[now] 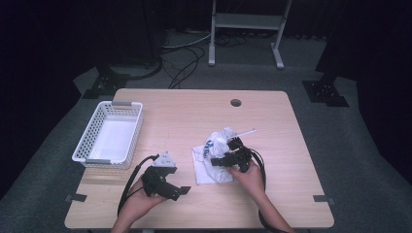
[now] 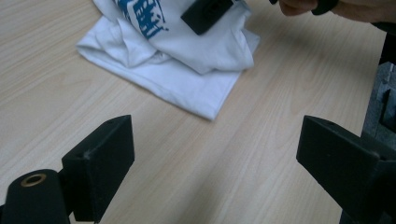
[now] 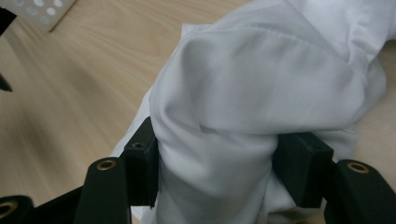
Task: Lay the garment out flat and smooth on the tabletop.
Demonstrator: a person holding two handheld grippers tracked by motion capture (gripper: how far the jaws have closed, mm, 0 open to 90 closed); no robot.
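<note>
High view: a white basket (image 1: pixel 108 135) sits at the tabletop's (image 1: pixel 272 121) left edge, with nothing seen inside it. A white shirt (image 1: pixel 212 160) with blue print lies bunched right of centre, a thin white stick (image 1: pixel 244 132) just beyond it. The right gripper (image 1: pixel 232 151) reaches into the shirt from the near side; its fingers (image 3: pixel 140 170) are clamped on a thick fold of cloth. The left gripper (image 1: pixel 167 182) is held near the front edge, well apart from the shirt, fingers (image 2: pixel 100 163) spread wide over bare wood.
</note>
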